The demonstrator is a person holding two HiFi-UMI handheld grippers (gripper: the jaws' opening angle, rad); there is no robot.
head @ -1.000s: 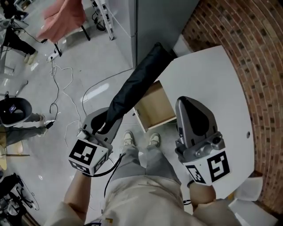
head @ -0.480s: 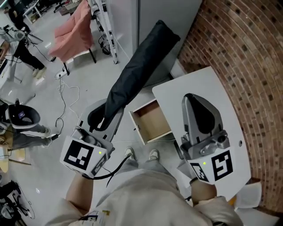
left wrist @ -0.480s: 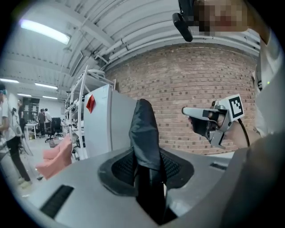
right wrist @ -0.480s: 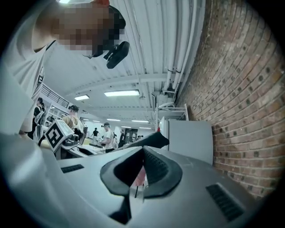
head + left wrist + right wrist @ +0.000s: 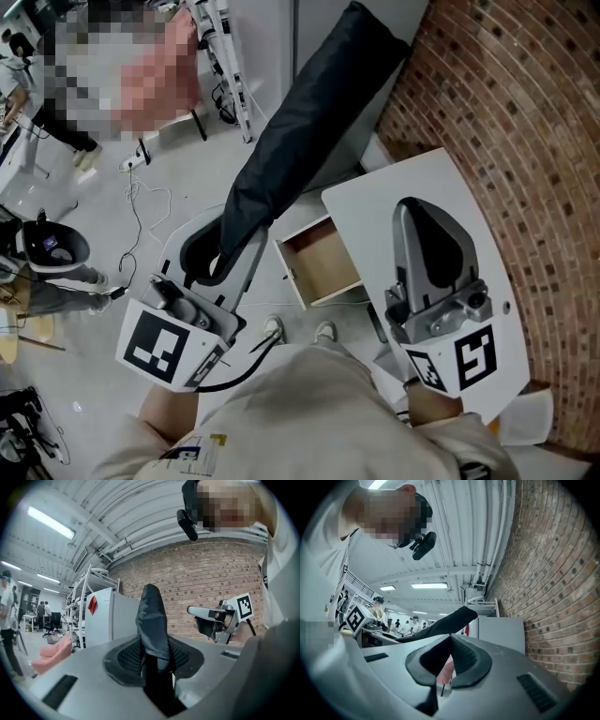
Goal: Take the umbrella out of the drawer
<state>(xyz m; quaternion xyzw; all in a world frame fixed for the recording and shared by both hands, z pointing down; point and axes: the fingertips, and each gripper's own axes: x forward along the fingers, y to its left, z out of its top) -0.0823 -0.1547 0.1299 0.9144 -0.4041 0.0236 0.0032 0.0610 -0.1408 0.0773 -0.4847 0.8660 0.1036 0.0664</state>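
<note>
Left claw (image 5: pixel 220 251) is clamped on the umbrella (image 5: pixel 300 141), already clear of the mid-frame drawer (image 5: pixel 323 262), your right claw (image 5: pixel 424 211) is closed and empty, so next you just park it somewhere.

Grey left gripper (image 5: pixel 218 247) and right gripper (image 5: pixel 418 210) with black-and-white marker cubes (image 5: pixel 156 344), a black cable (image 5: pixel 246 367), beige top (image 5: pixel 300 412), white shoes (image 5: pixel 326 331)
</note>
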